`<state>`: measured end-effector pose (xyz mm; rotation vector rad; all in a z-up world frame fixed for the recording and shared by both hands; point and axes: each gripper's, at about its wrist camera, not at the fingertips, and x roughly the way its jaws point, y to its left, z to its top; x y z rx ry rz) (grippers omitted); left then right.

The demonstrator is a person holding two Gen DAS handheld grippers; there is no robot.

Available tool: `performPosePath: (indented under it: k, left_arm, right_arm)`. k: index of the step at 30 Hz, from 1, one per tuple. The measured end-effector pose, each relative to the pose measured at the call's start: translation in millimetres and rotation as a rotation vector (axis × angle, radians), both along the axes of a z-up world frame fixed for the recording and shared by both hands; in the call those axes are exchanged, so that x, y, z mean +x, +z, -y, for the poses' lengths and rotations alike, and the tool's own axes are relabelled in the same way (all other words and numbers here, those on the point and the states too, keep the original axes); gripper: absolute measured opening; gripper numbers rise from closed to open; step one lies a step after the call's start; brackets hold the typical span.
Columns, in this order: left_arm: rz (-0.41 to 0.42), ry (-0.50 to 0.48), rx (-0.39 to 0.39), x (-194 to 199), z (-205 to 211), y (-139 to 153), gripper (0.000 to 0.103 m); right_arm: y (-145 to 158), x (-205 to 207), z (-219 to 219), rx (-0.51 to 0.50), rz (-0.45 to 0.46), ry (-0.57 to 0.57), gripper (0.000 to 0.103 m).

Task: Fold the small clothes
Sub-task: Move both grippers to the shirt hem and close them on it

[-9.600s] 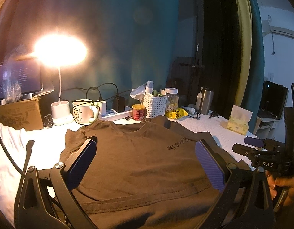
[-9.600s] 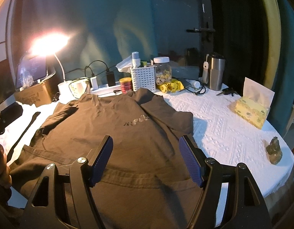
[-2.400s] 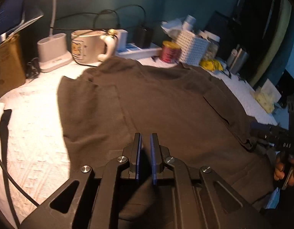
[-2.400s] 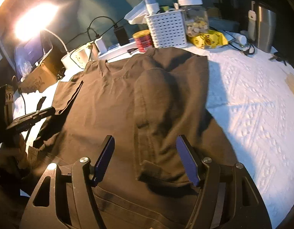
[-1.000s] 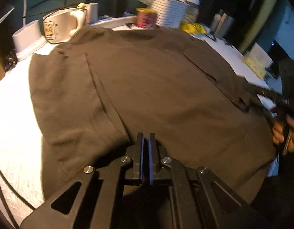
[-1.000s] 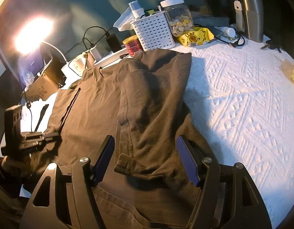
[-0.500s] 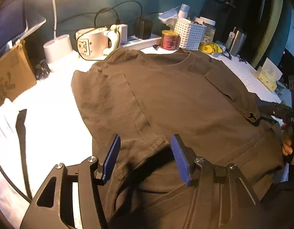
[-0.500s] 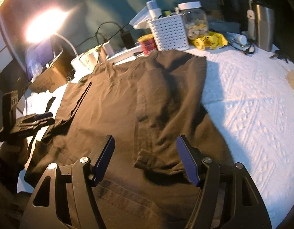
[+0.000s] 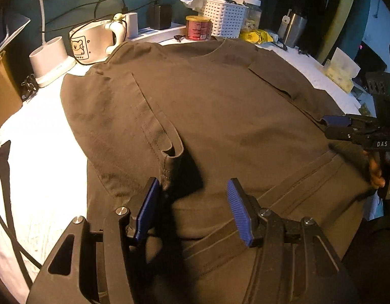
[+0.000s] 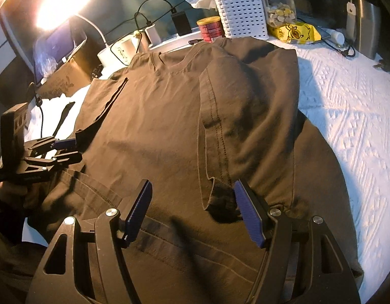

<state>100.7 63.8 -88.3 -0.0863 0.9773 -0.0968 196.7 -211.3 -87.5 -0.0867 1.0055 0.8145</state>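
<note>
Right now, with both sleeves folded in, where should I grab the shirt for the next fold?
Probably the bottom hem, from the near edge. It lies flat in a straight band across the shirt, nearest both open grippers, so each can pinch one end and carry it toward the collar.

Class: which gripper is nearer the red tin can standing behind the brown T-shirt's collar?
Neither clearly. Left gripper and right gripper both hover open over the brown T-shirt's hem, across the shirt from the red tin can.

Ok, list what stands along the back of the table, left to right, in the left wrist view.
Lamp base → white mug → black charger → red tin → white basket → glass jar → steel tumbler → tissue pack.
</note>
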Motion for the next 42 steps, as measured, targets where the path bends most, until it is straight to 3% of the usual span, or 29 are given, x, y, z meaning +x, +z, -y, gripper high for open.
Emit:
performPosePath:
  k: [8,14,21,25,34,42]
  left_arm:
    - [0.052,0.015,-0.022,-18.1,5.9,13.4,0.055]
    - [0.111,0.048,-0.043,-31.9,11.3,24.9,0.055]
    - [0.156,0.021,-0.06,-42.5,38.0,32.7,0.055]
    - [0.168,-0.002,-0.069,-47.8,52.6,33.0,0.055]
    - [0.164,-0.025,-0.093,-55.6,80.0,25.5,0.055]
    - [0.155,0.002,-0.081,-67.8,79.6,18.8,0.055]
  right_arm:
    - [8.5,-10.1,6.7,0.007,0.008,-0.013,0.071]
    - [22.1,-24.7,23.2,0.022,0.054,-0.033,0.071]
    - [32.3,-44.6,52.2,0.012,0.117,-0.085,0.071]
    - [33.2,-52.7,78.4,-0.023,0.174,-0.166,0.071]
    - [22.9,-69.7,129.4,-0.083,0.198,-0.302,0.071]
    - [11.4,-73.9,150.7,-0.048,0.194,-0.326,0.069]
